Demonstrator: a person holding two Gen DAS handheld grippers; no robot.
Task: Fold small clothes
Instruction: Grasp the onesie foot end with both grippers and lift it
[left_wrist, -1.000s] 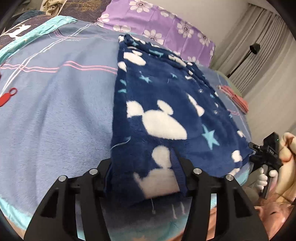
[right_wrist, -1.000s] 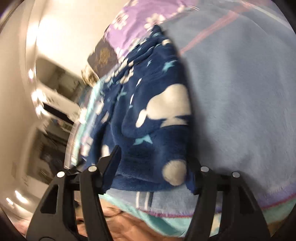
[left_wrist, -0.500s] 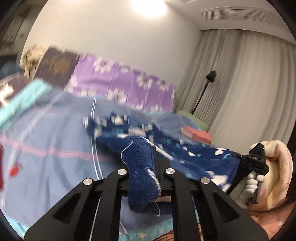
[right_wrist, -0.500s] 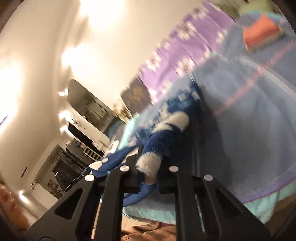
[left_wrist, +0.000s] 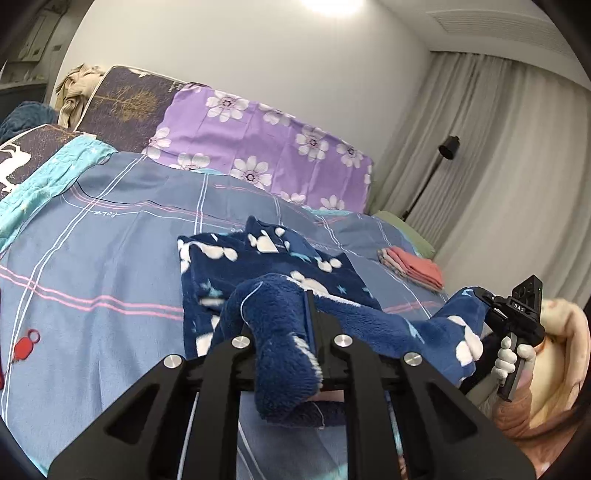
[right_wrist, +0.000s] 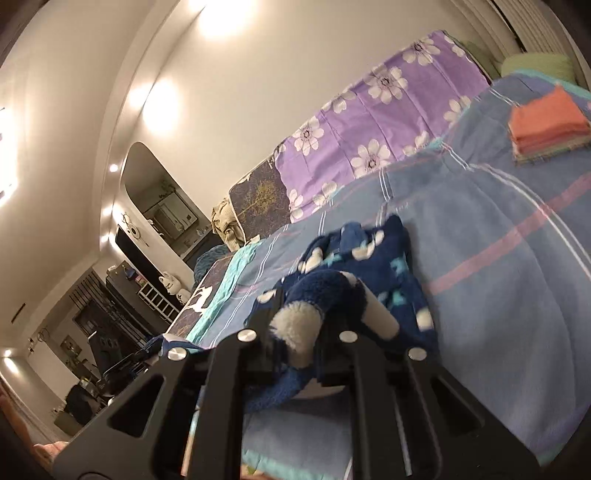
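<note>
- Where the bed (left_wrist: 110, 266) spreads under its blue-grey striped cover, no box, basket or other container shows in either view; the things lie straight on the cover.
- At the left of the left wrist view, dark patterned cushions (left_wrist: 122, 99) lean at the head of the bed, with a purple flowered pillow (left_wrist: 266, 147) beside them.
- In the middle lies the navy fleece garment (left_wrist: 273, 266), printed with white shapes and pale stars; its far part rests flat on the cover, while its near edge is raised off the bed.
- The left gripper (left_wrist: 284, 332) has its fingers closed tight on a bunched fold of that near edge; the fleece bulges up between the fingers and hangs down in front of them.
- Further right, the lifted edge stretches across to the right gripper (left_wrist: 491, 306), held in a white-gloved hand (left_wrist: 511, 360).
- A small stack of folded coral cloths (left_wrist: 413, 267) sits on the bed beyond it, well apart from the garment.
- In the right wrist view, the right gripper's fingers (right_wrist: 266, 317) are likewise closed on a fold of the garment, a white patch of fleece squeezed up between them, the rest trailing away over the cover.
</note>
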